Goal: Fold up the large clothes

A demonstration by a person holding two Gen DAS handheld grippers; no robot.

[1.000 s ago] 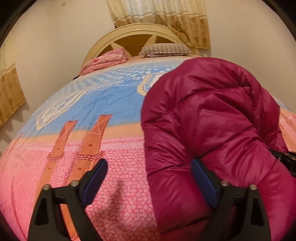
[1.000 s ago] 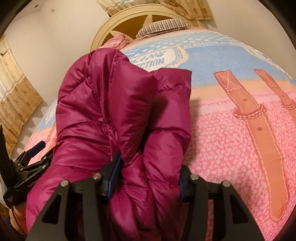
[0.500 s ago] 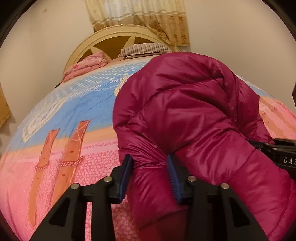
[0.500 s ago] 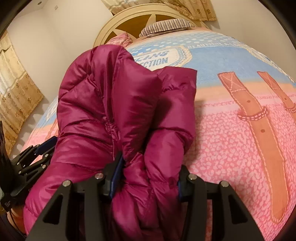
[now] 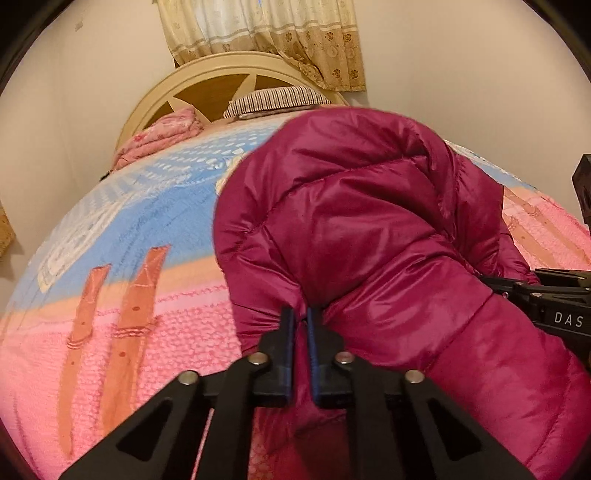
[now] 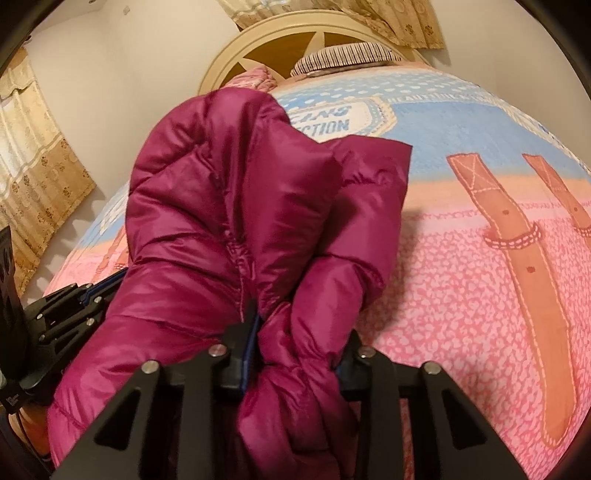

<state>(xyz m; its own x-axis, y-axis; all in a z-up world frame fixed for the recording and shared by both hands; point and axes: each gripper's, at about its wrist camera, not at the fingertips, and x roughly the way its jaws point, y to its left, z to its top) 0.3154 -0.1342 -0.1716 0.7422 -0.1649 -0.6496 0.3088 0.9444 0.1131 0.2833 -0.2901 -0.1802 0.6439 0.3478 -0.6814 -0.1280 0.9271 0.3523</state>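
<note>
Pink-and-blue bedspread (image 5: 122,236), wheel-patterned headboard (image 5: 207,83), curtains (image 5: 266,29), perhaps a window behind.

"DAS" on the right gripper (image 5: 554,314); "…CTION" on the bedspread (image 6: 461,122).

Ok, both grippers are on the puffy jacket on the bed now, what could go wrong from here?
1. The left gripper has just closed nearly flat on a thin pinch of the jacket; the shiny fabric may slip out.
2. The right gripper, which has just been closing, squeezes a thick bunch; some layers could drop.
3. The bulky jacket may spring open or drag the blanket.
</note>
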